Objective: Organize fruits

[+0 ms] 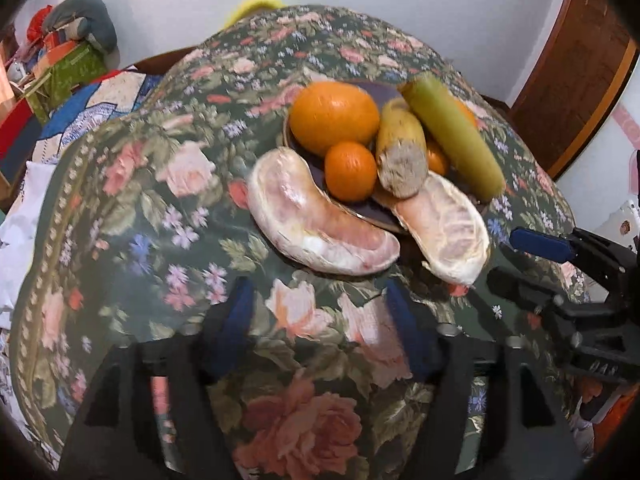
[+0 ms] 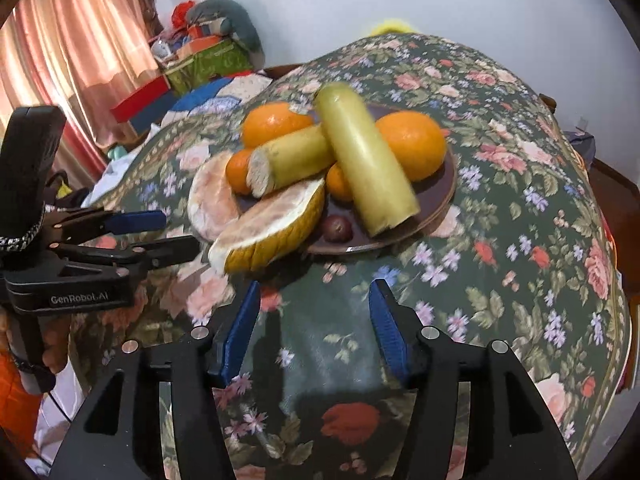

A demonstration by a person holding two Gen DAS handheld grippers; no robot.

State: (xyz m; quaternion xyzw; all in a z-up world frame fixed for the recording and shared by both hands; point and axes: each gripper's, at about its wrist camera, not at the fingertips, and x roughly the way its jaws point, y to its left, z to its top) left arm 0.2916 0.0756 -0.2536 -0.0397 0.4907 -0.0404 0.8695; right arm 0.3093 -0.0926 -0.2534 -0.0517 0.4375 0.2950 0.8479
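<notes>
Your left gripper [image 1: 324, 320] and right gripper [image 2: 314, 320] both stand released, nothing between the blue pads, hanging over the floral cloth [image 2: 520, 200] on the near side of the plate [image 2: 450, 196]. On that plate the fruits are heaped: oranges [image 2: 414, 146], banana pieces [image 2: 366, 160], and pomelo wedges [image 2: 268, 232] overhanging its near rim, likely for want of room.

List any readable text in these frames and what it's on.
"GenRobot.AI": white lettering on the black body of the left claw, right wrist view.
Nothing else readable: no labels on the fruit, the plate or the floral cloth; the boxes at the back are too blurred.
</notes>
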